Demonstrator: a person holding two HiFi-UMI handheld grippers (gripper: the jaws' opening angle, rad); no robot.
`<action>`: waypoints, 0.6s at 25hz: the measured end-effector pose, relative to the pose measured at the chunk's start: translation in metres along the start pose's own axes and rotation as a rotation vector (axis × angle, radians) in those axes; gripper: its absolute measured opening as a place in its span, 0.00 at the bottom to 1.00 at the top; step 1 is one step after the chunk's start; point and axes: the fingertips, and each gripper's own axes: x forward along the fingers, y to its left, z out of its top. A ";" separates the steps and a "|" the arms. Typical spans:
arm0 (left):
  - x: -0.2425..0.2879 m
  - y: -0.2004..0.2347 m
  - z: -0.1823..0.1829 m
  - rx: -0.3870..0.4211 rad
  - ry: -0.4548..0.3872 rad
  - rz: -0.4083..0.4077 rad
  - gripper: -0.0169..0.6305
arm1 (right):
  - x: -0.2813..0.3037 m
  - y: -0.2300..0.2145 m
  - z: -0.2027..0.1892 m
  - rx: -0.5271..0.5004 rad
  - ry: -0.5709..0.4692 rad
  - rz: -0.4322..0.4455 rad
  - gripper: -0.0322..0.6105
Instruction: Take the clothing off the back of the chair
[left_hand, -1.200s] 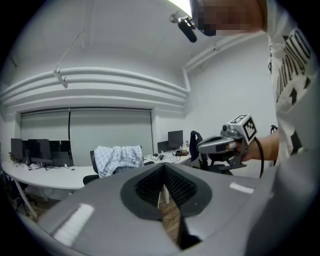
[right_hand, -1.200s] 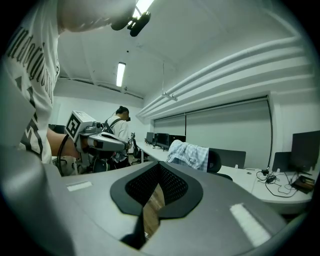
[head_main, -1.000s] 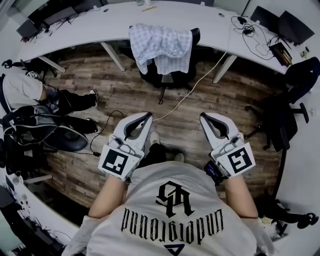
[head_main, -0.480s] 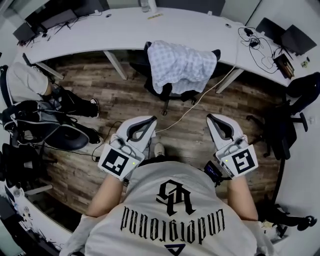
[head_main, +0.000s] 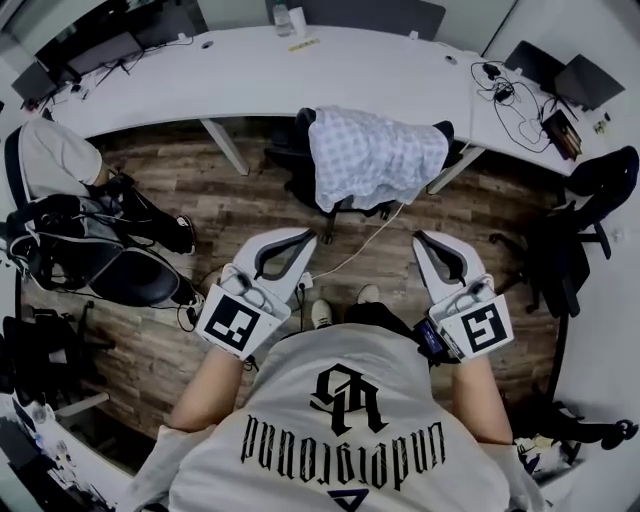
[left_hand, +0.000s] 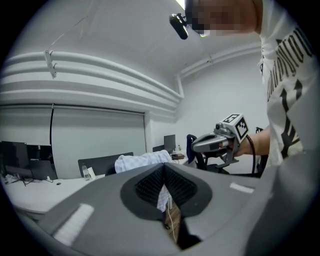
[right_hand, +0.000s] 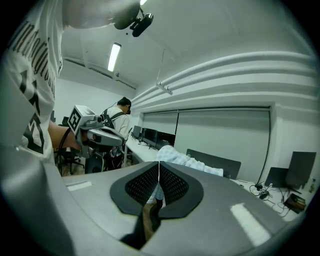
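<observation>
Two grippers sit low in the head view: my left gripper (head_main: 306, 238) and my right gripper (head_main: 421, 238) point away from my body over the wood floor (head_main: 250, 210), side by side and well apart. Each has its jaws brought together with nothing in them. Ahead of them the checked shirt (head_main: 378, 158) hangs draped over the back of the black chair (head_main: 300, 160), which stands at the near edge of the long white desk (head_main: 250, 60). Neither gripper touches the shirt. A white cable (head_main: 360, 243) runs across the floor between the chair and my feet. In the left gripper view my jaws meet in a closed line, gripping nothing. The shirt shows beyond their tips near the middle, with the desk behind it and my right gripper off to the right. In the right gripper view the jaws are likewise pressed together and empty, the shirt lies straight beyond them, and my left gripper is at the left.
</observation>
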 end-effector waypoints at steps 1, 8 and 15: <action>0.004 0.004 -0.001 0.005 0.004 0.002 0.10 | 0.002 -0.003 -0.002 0.007 0.009 -0.001 0.06; 0.038 0.023 0.002 0.070 0.048 -0.022 0.11 | 0.021 -0.038 -0.006 -0.036 0.014 0.008 0.11; 0.077 0.039 0.000 0.263 0.178 -0.119 0.32 | 0.053 -0.070 -0.011 -0.087 0.094 0.090 0.27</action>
